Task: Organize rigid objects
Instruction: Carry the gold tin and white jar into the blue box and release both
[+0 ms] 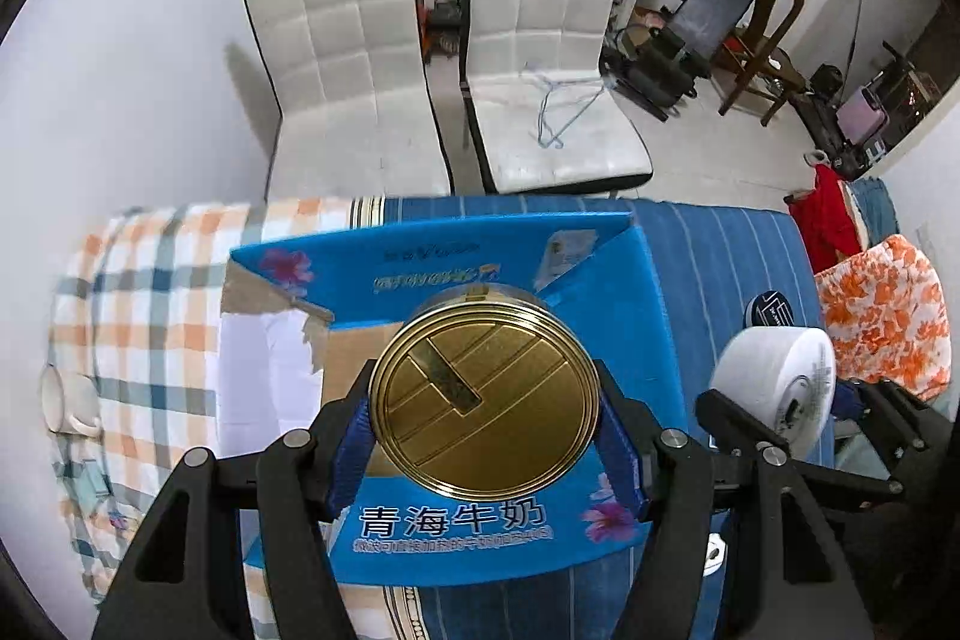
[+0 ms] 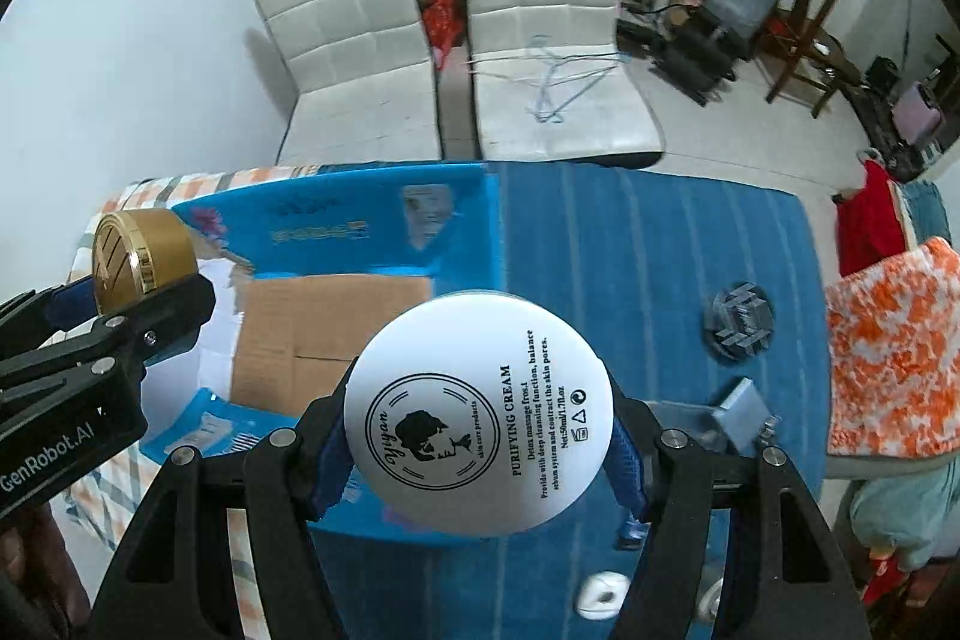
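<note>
Jaws of both grippers are clamped on round containers, each held by its side wall with its flat face turned to the camera. Left gripper (image 1: 485, 421) pinches a gold tin (image 1: 485, 403); right gripper (image 2: 480, 439) pinches a white cream jar (image 2: 479, 415) printed "PURIFYING CREAM".

Key relation: the open blue carton (image 1: 456, 532) lies directly ahead of and below the left jaws, brown cardboard floor (image 2: 327, 325) showing behind the tin. From the right wrist view the carton sits ahead and to the left of the jar, so the left hand looks nearer to the opening. Each container's short axis runs along the fingers, toward the carton.

Surface: a bed, not a desk, under a blue striped cover (image 2: 630, 244), with a plaid sheet (image 1: 138, 304) at left. A dark round lid (image 2: 739, 321) lies on the cover, well apart from the carton.

Room: two white padded chairs (image 1: 420, 58) beyond the bed, barbell and exercise gear behind.
</note>
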The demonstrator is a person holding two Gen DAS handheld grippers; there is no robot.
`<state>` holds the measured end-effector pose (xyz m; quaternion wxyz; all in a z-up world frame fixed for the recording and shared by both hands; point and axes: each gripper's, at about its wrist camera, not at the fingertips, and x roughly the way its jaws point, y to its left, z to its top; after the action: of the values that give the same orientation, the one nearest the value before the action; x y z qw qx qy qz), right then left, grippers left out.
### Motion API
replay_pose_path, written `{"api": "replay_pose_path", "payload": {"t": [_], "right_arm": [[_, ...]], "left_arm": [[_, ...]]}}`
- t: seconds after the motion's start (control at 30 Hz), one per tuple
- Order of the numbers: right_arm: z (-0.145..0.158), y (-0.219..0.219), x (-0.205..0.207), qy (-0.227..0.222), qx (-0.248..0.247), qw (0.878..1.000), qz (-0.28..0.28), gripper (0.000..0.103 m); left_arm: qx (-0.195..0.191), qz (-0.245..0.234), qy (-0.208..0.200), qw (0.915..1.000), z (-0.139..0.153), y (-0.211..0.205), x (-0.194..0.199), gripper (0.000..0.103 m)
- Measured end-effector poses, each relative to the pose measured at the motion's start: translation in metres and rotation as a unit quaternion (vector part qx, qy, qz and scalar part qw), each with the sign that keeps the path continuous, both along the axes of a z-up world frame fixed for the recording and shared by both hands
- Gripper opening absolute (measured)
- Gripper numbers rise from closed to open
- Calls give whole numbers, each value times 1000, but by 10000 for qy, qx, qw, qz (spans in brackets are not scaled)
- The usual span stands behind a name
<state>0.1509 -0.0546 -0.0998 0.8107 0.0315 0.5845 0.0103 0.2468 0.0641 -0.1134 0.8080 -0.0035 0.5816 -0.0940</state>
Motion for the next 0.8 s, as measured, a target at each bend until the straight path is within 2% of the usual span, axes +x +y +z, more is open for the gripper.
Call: {"api": "replay_pose_path", "payload": {"t": [0.1,0.2,0.37,0.6,0.8], "right_arm": [[-21,17,16,49,328,9994,125,71],[-52,29,30,270,598,9977,178,71],[-105,46,54,585,511,9962,403,71],[-157,64,83,950,304,9933,587,71],[-184,75,105,1176,132,9898,795,71]], "left_arm": [[-396,116,400,9984,-26,26,15,62],[-670,275,870,9936,-66,46,36,62],[-858,455,1469,9844,-124,64,59,62],[-1073,453,1807,9766,-157,60,78,62],[-1183,363,2061,9707,-175,58,83,63]]}}
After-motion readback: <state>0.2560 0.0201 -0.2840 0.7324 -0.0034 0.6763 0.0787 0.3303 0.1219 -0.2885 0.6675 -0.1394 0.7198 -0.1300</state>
